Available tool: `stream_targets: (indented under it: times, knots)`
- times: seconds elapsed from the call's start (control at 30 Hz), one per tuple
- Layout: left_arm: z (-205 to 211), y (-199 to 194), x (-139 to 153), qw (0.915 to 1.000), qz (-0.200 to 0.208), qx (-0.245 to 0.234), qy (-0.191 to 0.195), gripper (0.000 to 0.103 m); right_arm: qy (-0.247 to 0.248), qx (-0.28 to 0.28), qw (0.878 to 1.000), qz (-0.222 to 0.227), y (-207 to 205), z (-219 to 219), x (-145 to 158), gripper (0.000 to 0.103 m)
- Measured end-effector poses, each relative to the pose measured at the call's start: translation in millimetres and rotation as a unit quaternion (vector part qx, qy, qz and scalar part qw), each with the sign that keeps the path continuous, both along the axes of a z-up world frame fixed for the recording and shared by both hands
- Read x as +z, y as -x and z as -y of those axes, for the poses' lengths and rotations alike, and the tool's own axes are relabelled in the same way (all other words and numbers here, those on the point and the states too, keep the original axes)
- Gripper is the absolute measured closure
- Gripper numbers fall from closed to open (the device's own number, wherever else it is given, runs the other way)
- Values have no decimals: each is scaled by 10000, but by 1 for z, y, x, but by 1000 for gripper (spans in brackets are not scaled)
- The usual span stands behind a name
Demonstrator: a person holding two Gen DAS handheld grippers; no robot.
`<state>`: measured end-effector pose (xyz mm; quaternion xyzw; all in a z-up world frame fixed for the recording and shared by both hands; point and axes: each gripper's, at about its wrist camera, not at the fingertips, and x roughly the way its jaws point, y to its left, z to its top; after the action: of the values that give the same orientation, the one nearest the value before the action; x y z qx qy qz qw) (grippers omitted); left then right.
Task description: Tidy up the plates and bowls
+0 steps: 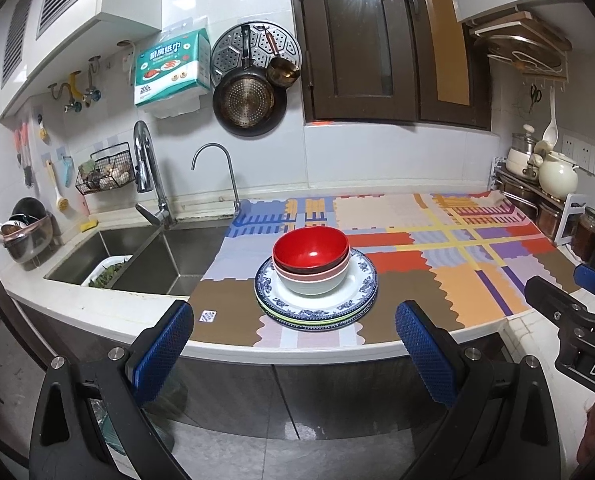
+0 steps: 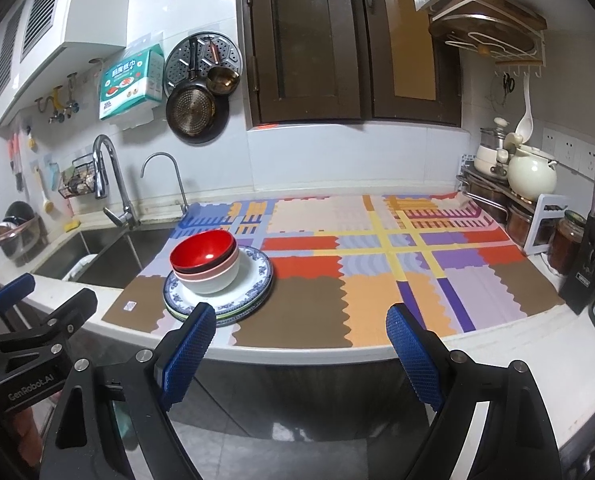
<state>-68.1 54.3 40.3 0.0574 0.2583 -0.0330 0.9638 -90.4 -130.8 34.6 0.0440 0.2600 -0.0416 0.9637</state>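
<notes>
Left gripper point(image 1: 293, 344): fingers spread wide, nothing between them, held off the counter's front edge at the bottom of the left wrist view. Right gripper point(image 2: 301, 344): likewise spread and empty, bottom of its own view, also short of the counter edge. Neither touches any dish. Each gripper shows in the other's view at the frame's side, so the two are held side by side, level with one another. Beyond the fingers, the plates point(image 1: 316, 300) lie in one stack on the mat point(image 1: 477, 292), near its front left corner; the top one has a blue patterned rim, and at least two more rims show under it, one greenish. The bowls point(image 1: 311, 258) sit nested in the middle of the top plate: a red one uppermost, a dark rim and a pink rim below it, a white one at the base. In the left wrist view the pile stands at centre, straight ahead of the open fingers; in the right wrist view it sits left of centre, partly behind the left finger. The sink point(image 1: 145, 256) lies just left of the mat. Judgement: the dishes lie already gathered, plates under, bowls inside one another, as tidy stacking would leave them; the same pile would equally suit dishes waiting to be sorted or carried elsewhere. The pictures do not settle which.
</notes>
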Motion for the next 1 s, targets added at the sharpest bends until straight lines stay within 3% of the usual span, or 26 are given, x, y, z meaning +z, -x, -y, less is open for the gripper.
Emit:
stream_targets:
  times: [1.0]
  knots:
    - [-10, -6, -1, 10000, -71, -14, 41, 0, 10, -17, 10000, -23, -1, -10, 0, 15]
